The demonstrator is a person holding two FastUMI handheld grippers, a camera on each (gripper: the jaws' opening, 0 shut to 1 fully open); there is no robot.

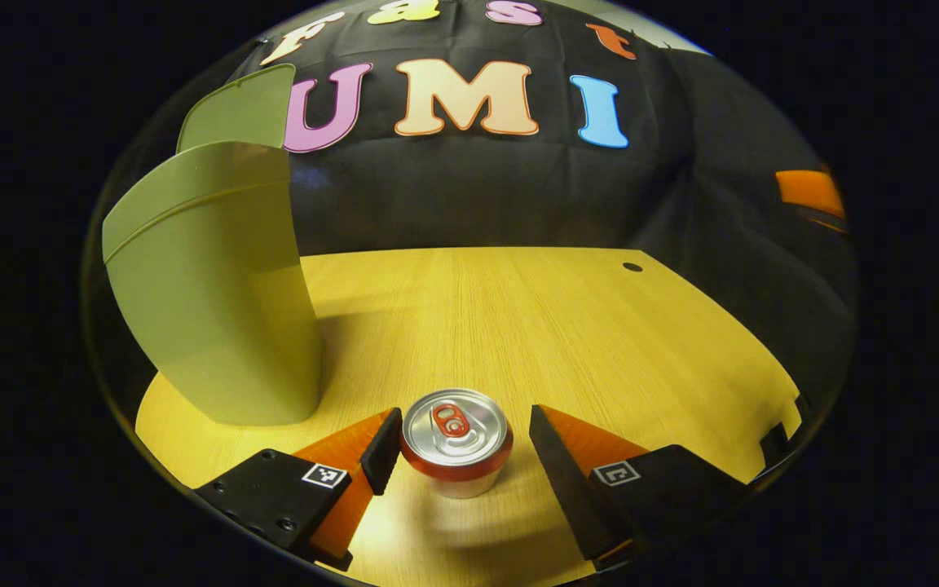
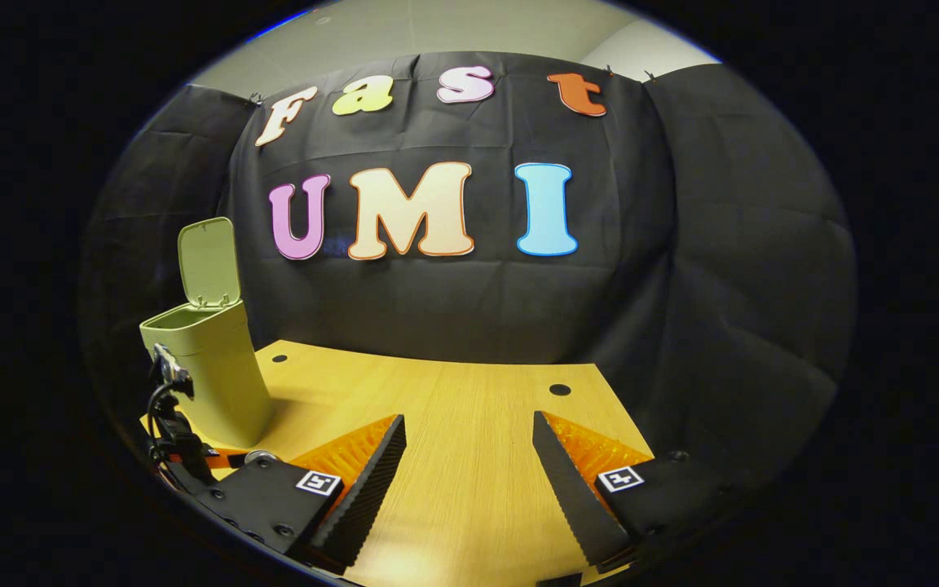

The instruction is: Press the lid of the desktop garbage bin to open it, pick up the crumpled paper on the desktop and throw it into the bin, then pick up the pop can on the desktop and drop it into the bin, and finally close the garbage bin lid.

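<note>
A red pop can [image 1: 456, 440] with a silver top stands upright on the wooden table [image 1: 518, 326], between the fingers of my left gripper [image 1: 461, 455]. The gripper is open: its left finger lies close beside the can and the right finger stands off with a gap. The green garbage bin [image 1: 217, 318] stands just left of the can, lid [image 1: 237, 106] raised. In the right gripper view the bin [image 2: 213, 371] is at the far left with its lid [image 2: 209, 265] upright. My right gripper [image 2: 469, 477] is open above bare table, nothing between its fingers.
The left gripper's body and cable [image 2: 169, 416] show in front of the bin in the right gripper view. The table has small round holes [image 2: 559, 390] near its back edge. Black cloth walls close the booth behind and to the right.
</note>
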